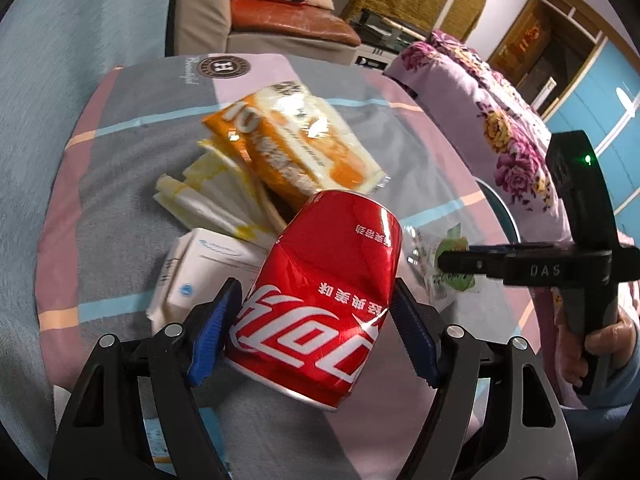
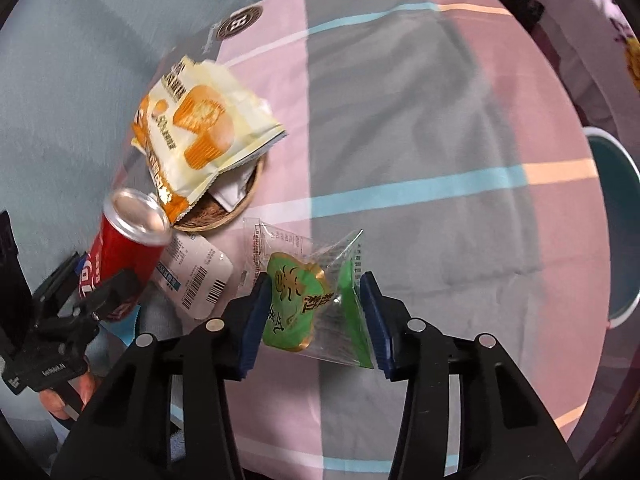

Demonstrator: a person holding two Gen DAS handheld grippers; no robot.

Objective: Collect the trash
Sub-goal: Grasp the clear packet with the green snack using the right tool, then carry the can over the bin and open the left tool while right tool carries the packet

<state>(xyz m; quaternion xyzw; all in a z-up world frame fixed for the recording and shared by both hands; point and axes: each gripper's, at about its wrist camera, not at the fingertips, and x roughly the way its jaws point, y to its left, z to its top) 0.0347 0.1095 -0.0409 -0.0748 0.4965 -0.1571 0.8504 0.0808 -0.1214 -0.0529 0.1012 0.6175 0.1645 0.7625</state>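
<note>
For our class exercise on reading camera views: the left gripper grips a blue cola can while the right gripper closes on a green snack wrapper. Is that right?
Not quite: the cola can is red, not blue, as the left wrist view shows between the left gripper fingers. The rest holds: the right gripper closes on the green snack wrapper.

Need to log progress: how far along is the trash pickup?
Nothing looks binned yet. In hand: left gripper clamps the red can; right gripper brackets the green wrapper. Left: orange wrappers and white pack on the table.
</note>
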